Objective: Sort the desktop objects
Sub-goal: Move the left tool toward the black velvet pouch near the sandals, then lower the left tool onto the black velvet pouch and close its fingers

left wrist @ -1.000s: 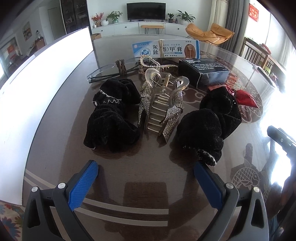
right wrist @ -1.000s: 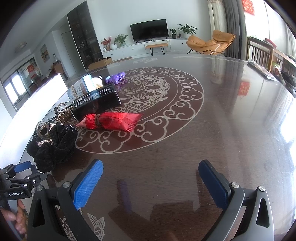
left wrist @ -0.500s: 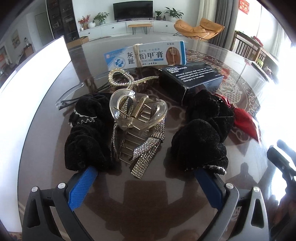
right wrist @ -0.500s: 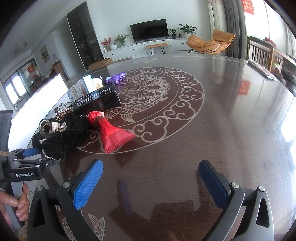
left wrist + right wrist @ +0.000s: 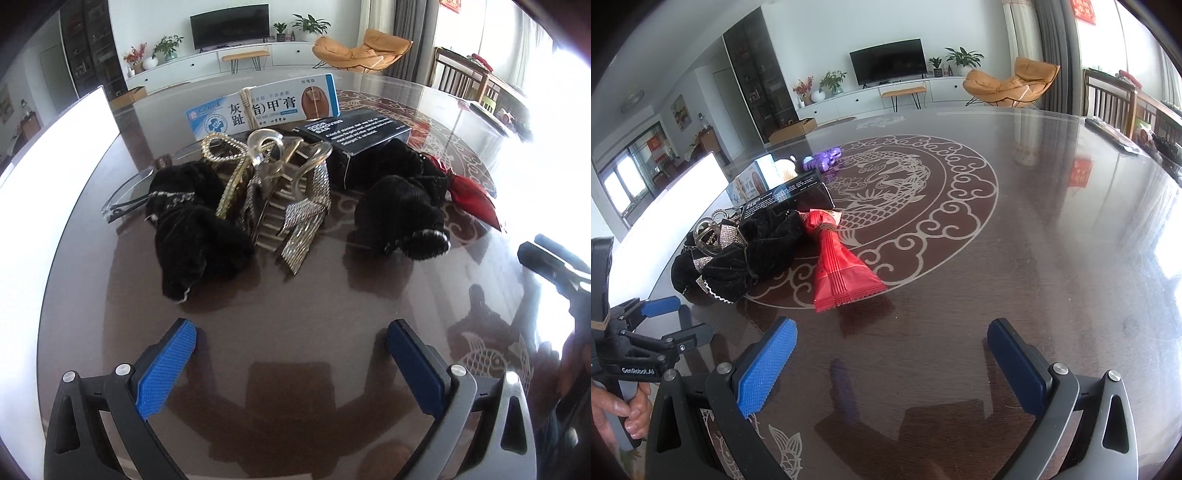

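Observation:
A black velvet bow hair clip with a clear rhinestone claw [image 5: 288,195] lies on the dark table [image 5: 295,314], its two black lobes [image 5: 195,229] spread left and right. It also shows in the right wrist view [image 5: 738,254]. A red snack packet [image 5: 842,273] lies beside its right lobe, seen also in the left wrist view [image 5: 472,195]. A black box [image 5: 354,136], a blue-and-white ointment box [image 5: 266,107] and clear glasses [image 5: 129,192] lie behind. My left gripper [image 5: 291,365] is open and empty, in front of the clip. My right gripper [image 5: 892,362] is open and empty, short of the red packet.
A purple toy [image 5: 822,160] lies farther back on the table's dragon inlay [image 5: 894,192]. A white board [image 5: 48,177] runs along the table's left edge. The left gripper shows at the right wrist view's lower left [image 5: 657,325]. A remote [image 5: 1112,136] lies at the far right.
The left gripper has drawn back from the hair clip, which now lies farther ahead. The red packet has swung round, its wide end now toward the right gripper. The right gripper has not moved.

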Motion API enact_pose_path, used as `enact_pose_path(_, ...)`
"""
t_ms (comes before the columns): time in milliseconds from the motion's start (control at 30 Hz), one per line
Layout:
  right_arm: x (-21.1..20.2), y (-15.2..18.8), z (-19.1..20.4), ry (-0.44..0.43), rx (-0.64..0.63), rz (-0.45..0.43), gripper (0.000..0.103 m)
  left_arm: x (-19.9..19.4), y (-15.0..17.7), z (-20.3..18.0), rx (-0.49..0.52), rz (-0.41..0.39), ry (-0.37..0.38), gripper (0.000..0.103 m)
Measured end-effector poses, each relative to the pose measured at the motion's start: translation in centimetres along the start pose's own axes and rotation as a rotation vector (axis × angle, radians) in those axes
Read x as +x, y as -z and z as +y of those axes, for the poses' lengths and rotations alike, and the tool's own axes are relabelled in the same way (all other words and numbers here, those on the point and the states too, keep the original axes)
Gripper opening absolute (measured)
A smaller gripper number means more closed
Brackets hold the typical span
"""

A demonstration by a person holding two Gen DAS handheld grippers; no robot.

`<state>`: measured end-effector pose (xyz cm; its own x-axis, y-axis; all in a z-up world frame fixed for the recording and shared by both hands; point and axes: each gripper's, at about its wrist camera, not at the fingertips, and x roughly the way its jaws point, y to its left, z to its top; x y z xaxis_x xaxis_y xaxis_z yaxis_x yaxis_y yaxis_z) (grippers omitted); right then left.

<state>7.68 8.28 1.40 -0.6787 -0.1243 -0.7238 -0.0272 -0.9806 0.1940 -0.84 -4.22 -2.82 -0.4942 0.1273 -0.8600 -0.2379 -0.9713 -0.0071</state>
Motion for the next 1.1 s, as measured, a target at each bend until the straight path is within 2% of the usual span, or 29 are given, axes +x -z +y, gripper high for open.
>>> enact_pose_path(200, 0.0, 0.0, -0.1, -0.001, 0.003, 0.0, 0.103, -1.1, 2.2, 2.3, -0.01, -0.004, 0.004, 0.103)
enact_pose_path(333, 0.0, 0.0, -0.1, 0.001, 0.004, 0.0, 0.103, -1.9, 2.1, 4.8, -0.103, -0.032, 0.025, 0.103)
enact_pose_path(467, 0.0, 0.0, -0.2, 0.0, 0.003, 0.001, 0.103, -3.1, 1.1, 7.5, -0.187, -0.086, -0.011, 0.103)
enact_pose_path(600, 0.0, 0.0, -0.2, 0.0, 0.003, 0.001, 0.103, -3.1, -0.3, 10.0, -0.288, -0.102, 0.002, 0.103)
enact_pose_path(767, 0.0, 0.1, -0.4, -0.003, 0.011, -0.001, 0.103, -1.7, -1.9, 10.2, -0.375, -0.093, -0.014, 0.103)
enact_pose_path(900, 0.0, 0.1, -0.5, -0.007, 0.015, -0.001, 0.103, 0.0, -2.8, 8.9, -0.413, -0.075, 0.009, 0.103)
enact_pose_path(967, -0.1, 0.1, -0.5, -0.009, 0.015, -0.001, 0.103, 0.9, -3.5, 7.8, -0.413, -0.063, 0.01, 0.103)
enact_pose_path(1100, -0.1, 0.1, -0.5, -0.012, 0.018, -0.003, 0.103, 1.7, -3.7, 7.0, -0.368, -0.048, -0.033, 0.103)
